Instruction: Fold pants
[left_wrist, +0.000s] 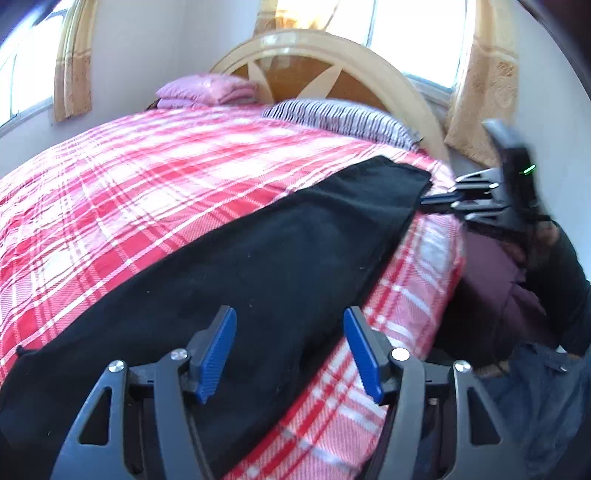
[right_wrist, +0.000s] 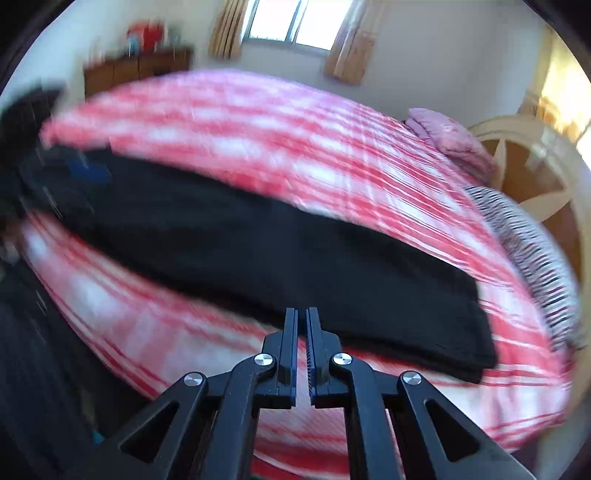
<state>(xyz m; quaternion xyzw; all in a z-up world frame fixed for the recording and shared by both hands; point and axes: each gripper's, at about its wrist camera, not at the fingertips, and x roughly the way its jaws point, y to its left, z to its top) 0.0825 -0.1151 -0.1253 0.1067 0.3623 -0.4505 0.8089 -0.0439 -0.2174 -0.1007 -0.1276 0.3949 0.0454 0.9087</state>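
Lengthwise — black pants (left_wrist: 258, 258) flat, one long strip on plaid bedspread (left_wrist: 129, 177).

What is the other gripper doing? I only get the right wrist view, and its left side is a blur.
Observer: The left gripper hangs open above the black pants, blue pads apart, nothing pinched.
Operator: Who holds mine?
Observer: A hand in a dark sleeve grips the right gripper.
Operator: Where do its tips sit?
Observer: At the pants' far corner, near the striped pillow.
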